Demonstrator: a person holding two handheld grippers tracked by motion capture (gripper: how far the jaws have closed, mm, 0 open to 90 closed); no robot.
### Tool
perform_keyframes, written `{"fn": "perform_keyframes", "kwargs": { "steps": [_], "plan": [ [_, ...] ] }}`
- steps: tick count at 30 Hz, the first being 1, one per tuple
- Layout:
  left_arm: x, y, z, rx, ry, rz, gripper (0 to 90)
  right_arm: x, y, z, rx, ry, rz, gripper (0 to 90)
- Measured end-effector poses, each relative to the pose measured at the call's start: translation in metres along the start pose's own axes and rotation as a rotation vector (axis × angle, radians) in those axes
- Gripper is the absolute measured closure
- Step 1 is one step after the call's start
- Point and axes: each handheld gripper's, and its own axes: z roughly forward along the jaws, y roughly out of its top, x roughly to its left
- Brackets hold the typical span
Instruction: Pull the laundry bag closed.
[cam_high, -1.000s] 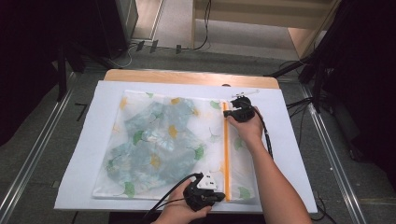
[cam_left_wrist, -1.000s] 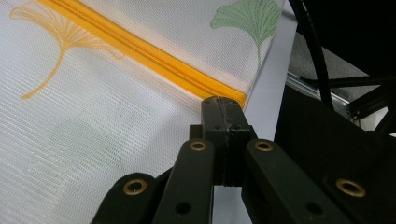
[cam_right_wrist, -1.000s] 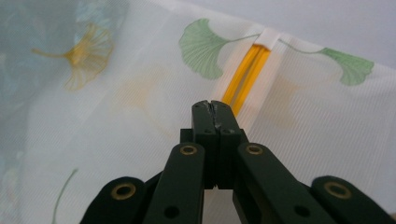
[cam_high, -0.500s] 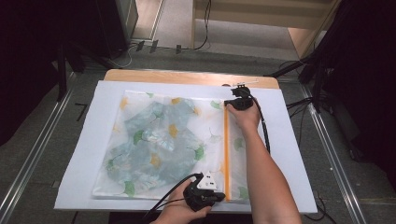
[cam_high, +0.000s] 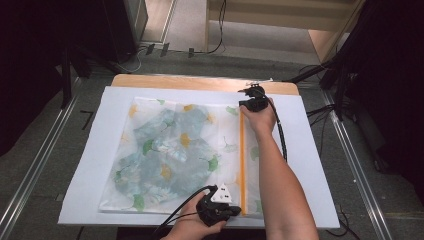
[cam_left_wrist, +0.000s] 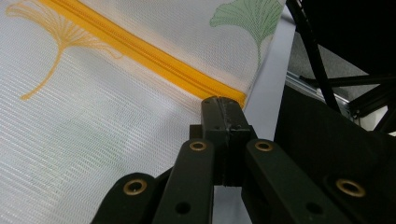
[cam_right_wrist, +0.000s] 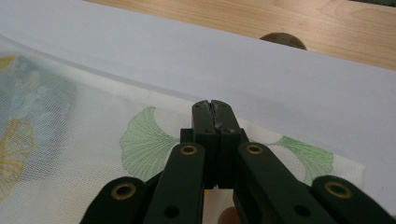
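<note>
mesh laundry bag (cam_high: 175, 155) lies flat on the white sheet (cam_high: 310, 150) covering the wooden table (cam_high: 200, 82). bag is translucent white with green and yellow ginkgo-leaf print; bluish patterned fabric (cam_high: 160, 160) is inside it, bunched toward the side away from the zipper. orange zipper (cam_high: 242, 160) is the landmark: a straight line along the bag's right side in the high view, running from the near edge to the far edge.

left gripper (cam_high: 232, 210) sits at the near end of the zipper. in the left gripper view its jaws are fully together, tips right at the zipper's end (cam_left_wrist: 229, 95) next to the bag's edge. can't tell whether the mesh or the zipper end is pinched between them or just under the tips. left hand (cam_high: 192, 227) wraps the gripper body, cable trailing off toward the near table edge.

right gripper (cam_high: 253, 98) is at the far end of the zipper, at the bag's far corner. right gripper view shows its jaws shut too, tips (cam_right_wrist: 214, 108) over the bag's far hem beside a green leaf print (cam_right_wrist: 142, 137). nothing visibly between them; a grip on the thin mesh can't be confirmed. right forearm (cam_high: 280, 185) lies just right of the zipper, roughly parallel to it.
</note>
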Motion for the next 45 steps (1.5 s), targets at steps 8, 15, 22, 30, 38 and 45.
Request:
{"fn": "perform_keyframes", "kwargs": {
  "steps": [8, 15, 22, 30, 38, 45],
  "plan": [
    [-0.001, 0.0, 0.0, 0.002, 0.007, 0.002, 90.0, -0.001, 0.004, -0.004, 0.001, -0.003, -0.02, 90.0],
    [0.0, 0.0, 0.0, -0.006, -0.001, -0.002, 90.0, -0.002, 0.001, -0.006, -0.002, 0.057, 0.025, 74.1],
    [0.0, 0.0, 0.0, -0.008, -0.002, -0.009, 90.0, 0.005, -0.02, -0.016, -0.004, 0.12, -0.009, 57.8],
    [0.001, 0.0, -0.001, -0.007, -0.018, -0.009, 90.0, 0.011, -0.054, -0.038, -0.031, 0.133, -0.051, 52.5],
    [0.016, 0.0, -0.018, -0.137, -0.063, -0.088, 62.4, 0.008, -0.083, -0.058, -0.075, 0.139, -0.049, 48.5],
    [0.021, 0.0, -0.028, -0.159, 0.03, -0.1, 38.8, 0.006, -0.115, -0.069, -0.116, 0.145, -0.039, 43.9]
  ]
}}
